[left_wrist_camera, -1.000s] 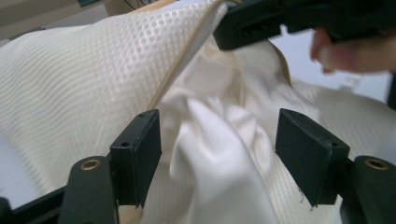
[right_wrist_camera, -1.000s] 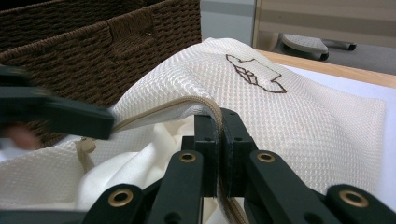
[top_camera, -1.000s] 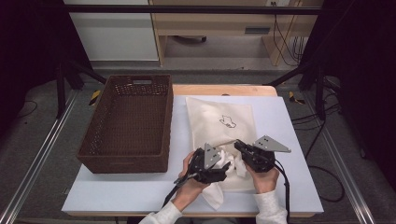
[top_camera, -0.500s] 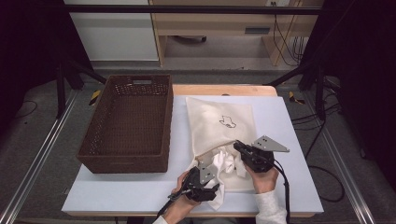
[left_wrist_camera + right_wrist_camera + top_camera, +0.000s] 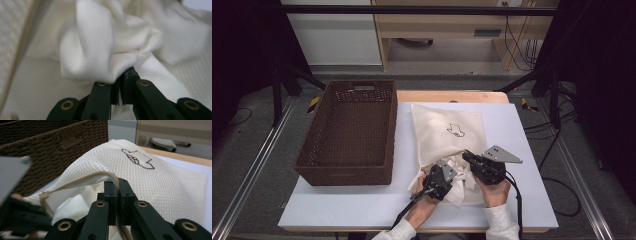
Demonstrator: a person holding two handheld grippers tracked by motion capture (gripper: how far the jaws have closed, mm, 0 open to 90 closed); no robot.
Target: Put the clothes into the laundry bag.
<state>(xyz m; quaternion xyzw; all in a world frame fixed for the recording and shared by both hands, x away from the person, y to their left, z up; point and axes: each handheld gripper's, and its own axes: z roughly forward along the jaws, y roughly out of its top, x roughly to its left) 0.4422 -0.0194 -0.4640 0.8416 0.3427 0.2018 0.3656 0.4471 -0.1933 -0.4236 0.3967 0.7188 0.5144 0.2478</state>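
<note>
— Left gripper point(image 5: 443, 176) had just been closing, and by this moment its jaws were pinched on a fold of the white cloth point(image 5: 105, 47) at the mouth of the mesh laundry bag point(image 5: 447, 130). A second before, it stood higher and more open beside the right one; it had since dropped toward the near edge of the table and bitten in.

— And the right gripper point(image 5: 472, 161)?

— Right gripper hadn't shifted. Its jaws were clamped tight on the zippered rim of the bag point(image 5: 110, 176), holding the opening lifted so the cloth showed underneath.

— So what did that mean for the job?

— My reading was that the grab was made: one hand kept the mouth up, the other had the cloth, part of it bunched out at the near end of the bag and the rest inside. Pulling it free looked like the next thing.

— Room to do it?

— Not much toward the person; the bag's mouth lay near the front edge of the white table point(image 5: 522, 150). To the left, the wicker basket point(image 5: 349, 130) sat just beside the bag, its open top facing up. On the right, bare tabletop lay past the bag. The zipper edge could snag the cloth, I thought, if it was dragged sideways.
</note>
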